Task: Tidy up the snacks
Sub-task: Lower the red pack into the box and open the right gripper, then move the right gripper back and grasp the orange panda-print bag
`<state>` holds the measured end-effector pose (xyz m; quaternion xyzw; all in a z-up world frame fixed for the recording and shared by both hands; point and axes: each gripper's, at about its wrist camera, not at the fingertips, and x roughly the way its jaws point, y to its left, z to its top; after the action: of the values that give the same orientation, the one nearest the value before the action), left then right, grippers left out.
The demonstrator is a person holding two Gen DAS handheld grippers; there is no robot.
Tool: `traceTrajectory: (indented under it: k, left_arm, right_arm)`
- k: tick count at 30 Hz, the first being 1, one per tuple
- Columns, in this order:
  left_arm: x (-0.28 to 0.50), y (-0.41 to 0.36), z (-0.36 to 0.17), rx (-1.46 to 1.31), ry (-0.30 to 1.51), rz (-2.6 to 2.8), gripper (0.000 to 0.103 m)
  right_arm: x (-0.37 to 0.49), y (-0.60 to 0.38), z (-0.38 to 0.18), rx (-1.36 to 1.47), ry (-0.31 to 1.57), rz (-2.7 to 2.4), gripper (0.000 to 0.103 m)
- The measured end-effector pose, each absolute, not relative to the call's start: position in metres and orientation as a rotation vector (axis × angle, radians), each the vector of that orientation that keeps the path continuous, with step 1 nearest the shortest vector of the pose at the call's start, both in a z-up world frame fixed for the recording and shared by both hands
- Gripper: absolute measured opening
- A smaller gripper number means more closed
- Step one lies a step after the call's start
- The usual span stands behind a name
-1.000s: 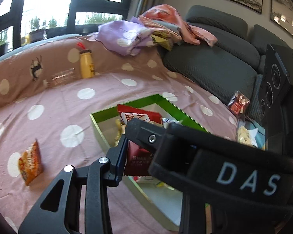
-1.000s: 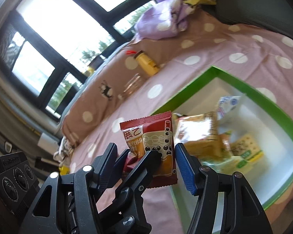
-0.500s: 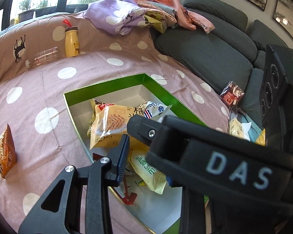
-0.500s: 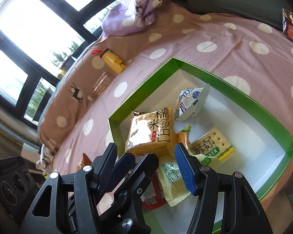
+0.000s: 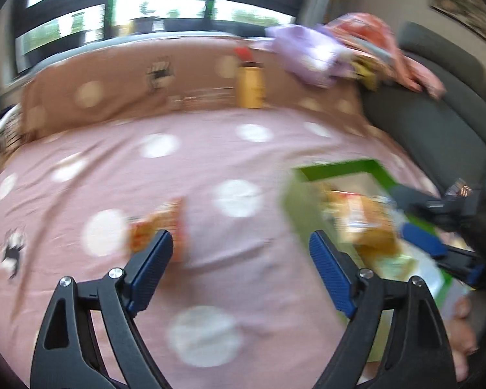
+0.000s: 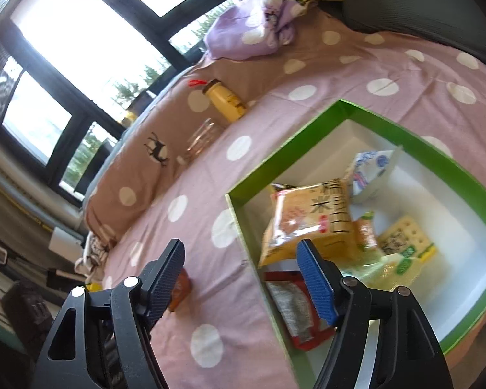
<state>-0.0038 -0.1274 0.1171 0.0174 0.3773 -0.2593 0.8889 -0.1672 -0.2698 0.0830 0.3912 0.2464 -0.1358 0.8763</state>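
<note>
My left gripper (image 5: 241, 240) hangs over the pink dotted cloth, its jaws opening wide with nothing between them. An orange snack packet (image 5: 158, 227) lies on the cloth just beyond its left fingertip; this view is blurred. My right gripper (image 6: 241, 249) is over the near-left corner of the green box (image 6: 282, 149), its jaws also opening and empty. Inside the box lie a red packet (image 6: 295, 304), a yellow packet (image 6: 311, 217), a blue-white packet (image 6: 369, 168) and a cracker packet (image 6: 405, 240). The orange packet (image 6: 179, 288) shows behind the right gripper's left finger.
A yellow bottle (image 6: 225, 99) and a clear jar (image 6: 204, 136) lie at the cloth's far edge. A purple cloth heap (image 6: 256, 29) and a grey sofa (image 6: 421, 6) are behind the box. Windows line the far side.
The red packet left the left gripper and now lies in the box. The left gripper swung left over the cloth and opened. The right gripper's jaws widened.
</note>
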Motion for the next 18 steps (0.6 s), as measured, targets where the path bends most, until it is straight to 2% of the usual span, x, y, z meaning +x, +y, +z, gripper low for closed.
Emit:
traceTrajectory:
  k: [4,9,18]
  left_arm:
    - [0.025,-0.078,0.096,-0.115,0.862,-0.429,0.091]
    - [0.048,-0.047,0.077,-0.22,0.922,-0.385,0.093]
    - [0.072,-0.054,0.04,-0.316,1.05,-0.425,0.093]
  right_arm:
    - [-0.151,-0.251,0.087,0.801,0.512,-0.203,0.085]
    - [-0.122,-0.226,0.086,0.764,0.572,-0.156,0.085]
    - [-0.03,-0.176,0.069,0.598,0.794,-0.056,0.085]
